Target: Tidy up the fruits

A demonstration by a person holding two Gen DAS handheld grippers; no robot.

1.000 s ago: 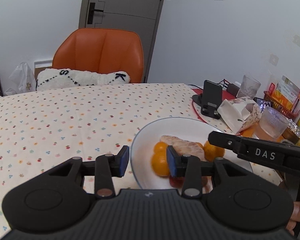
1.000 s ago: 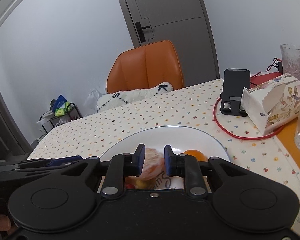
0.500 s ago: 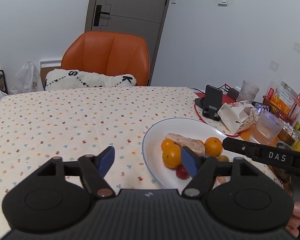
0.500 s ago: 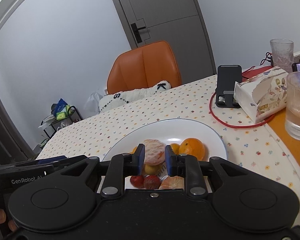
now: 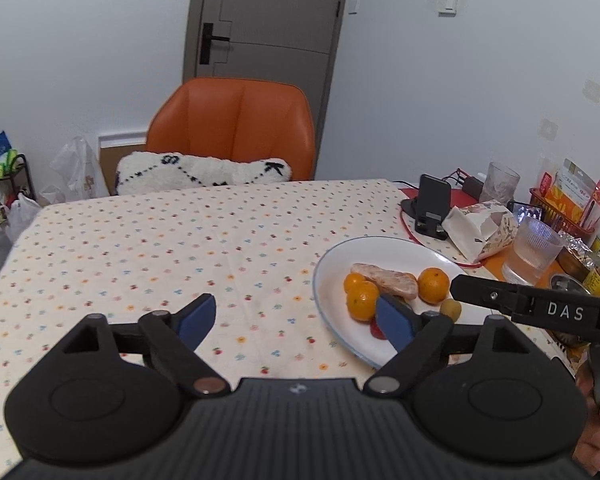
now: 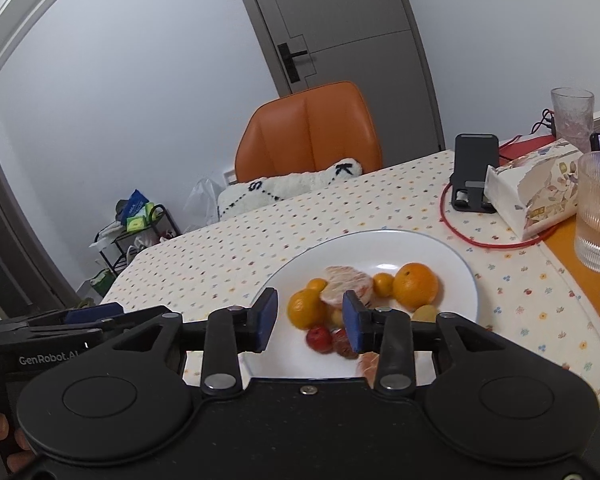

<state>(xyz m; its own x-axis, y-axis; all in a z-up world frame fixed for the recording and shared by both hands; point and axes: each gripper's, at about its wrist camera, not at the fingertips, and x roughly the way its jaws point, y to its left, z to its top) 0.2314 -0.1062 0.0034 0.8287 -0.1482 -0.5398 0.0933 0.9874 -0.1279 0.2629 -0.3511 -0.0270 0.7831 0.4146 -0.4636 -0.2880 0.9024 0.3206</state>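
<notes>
- Currently I count on my white round plate [image 6: 456,258], on the dotted table [image 5: 180,240]: four oranges [image 6: 415,289], one peeled citrus [image 6: 346,290], two red fruits [image 6: 318,339].
- Left gripper [image 5: 296,318] and right gripper [image 6: 310,320]: jaws both released, empty.

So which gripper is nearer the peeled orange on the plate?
Right. The right gripper hangs open just in front of the peeled orange, over the plate. The left gripper sits off the plate's left side, open.

Left gripper [image 5: 296,322] – black ribbed body, blue-padded jaws, silver pivot screws, right gripper [image 6: 310,320] marked "DAS"
</notes>
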